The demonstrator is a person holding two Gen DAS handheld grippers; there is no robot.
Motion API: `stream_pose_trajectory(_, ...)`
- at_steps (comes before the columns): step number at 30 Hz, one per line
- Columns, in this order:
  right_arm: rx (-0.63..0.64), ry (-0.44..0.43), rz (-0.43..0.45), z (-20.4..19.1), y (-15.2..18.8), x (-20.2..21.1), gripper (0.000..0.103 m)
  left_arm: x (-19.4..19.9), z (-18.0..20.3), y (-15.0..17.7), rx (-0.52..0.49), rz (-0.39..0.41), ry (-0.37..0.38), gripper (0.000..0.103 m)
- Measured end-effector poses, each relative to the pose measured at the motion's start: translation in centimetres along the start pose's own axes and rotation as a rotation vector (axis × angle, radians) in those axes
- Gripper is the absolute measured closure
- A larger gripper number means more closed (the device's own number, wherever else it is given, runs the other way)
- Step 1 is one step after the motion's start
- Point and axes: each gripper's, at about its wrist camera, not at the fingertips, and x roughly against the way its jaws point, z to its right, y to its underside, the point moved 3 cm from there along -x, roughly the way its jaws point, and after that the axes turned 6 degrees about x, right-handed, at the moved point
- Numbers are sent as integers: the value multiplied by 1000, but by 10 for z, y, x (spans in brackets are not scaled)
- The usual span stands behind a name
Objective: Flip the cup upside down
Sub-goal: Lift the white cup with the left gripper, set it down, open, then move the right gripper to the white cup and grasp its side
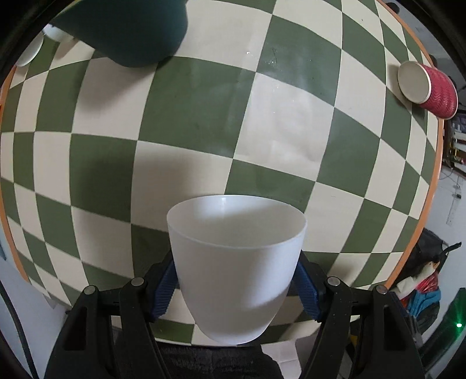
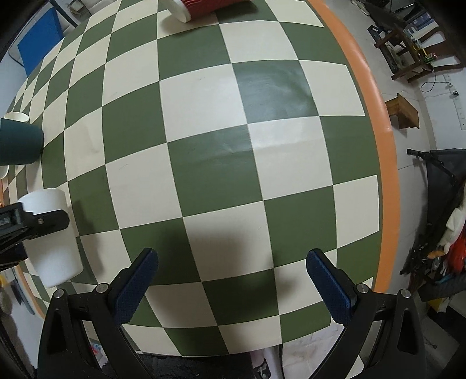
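A white plastic cup (image 1: 236, 271) is clamped between the blue pads of my left gripper (image 1: 236, 287), held upright with its mouth up, above the near edge of the green-and-cream checkered table (image 1: 186, 122). The same cup (image 2: 54, 247) shows at the far left of the right wrist view, with the left gripper's black finger (image 2: 43, 220) across it. My right gripper (image 2: 231, 262) is open and empty above the table's near part.
A red ribbed paper cup (image 1: 428, 87) lies on its side near the table's orange rim; it also shows in the right wrist view (image 2: 204, 7). A dark green cup (image 1: 131, 32) and white cups (image 2: 16, 116) stand further left. Clutter lies on the floor beyond the table's right edge.
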Motion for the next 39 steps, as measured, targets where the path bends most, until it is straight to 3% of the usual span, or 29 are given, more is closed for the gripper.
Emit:
stream_pose_trajectory(6, 8, 10, 4, -12, 0, 2, 0, -11, -4, 10, -85, 25, -82, 33)
stream_pose_trajectory(18, 12, 25, 3, -22, -14, 6, 0, -18, -15, 54, -159, 74, -142, 32)
stream_pose_trajectory(19, 12, 25, 2, -6, -21, 1, 0, -16, -18, 60, -170, 22, -191, 32)
stream_pose_trajectory(20, 12, 24, 4, -5, -22, 2, 0, -10, -21, 59, -173, 29, -190, 31)
stream_pose_trajectory(22, 13, 27, 9, -8, -24, 3, 0, -6, -27, 65, -178, 45, -187, 14)
stream_pose_trajectory(25, 8, 21, 19, -7, -28, 7, 0, 2, -37, 74, -169, 60, -166, 13)
stream_pose_trajectory(32, 14, -11, 59, -10, -22, 29, 0, 51, -60, 71, -148, 120, -122, 13)
stream_pose_trajectory(36, 48, -32, 91, -27, -8, 46, 0, 86, -74, 86, -179, 196, -143, 13)
stream_pose_trajectory(39, 80, -57, 114, -48, 7, 57, 0, 119, -71, 66, -196, 250, -169, 13)
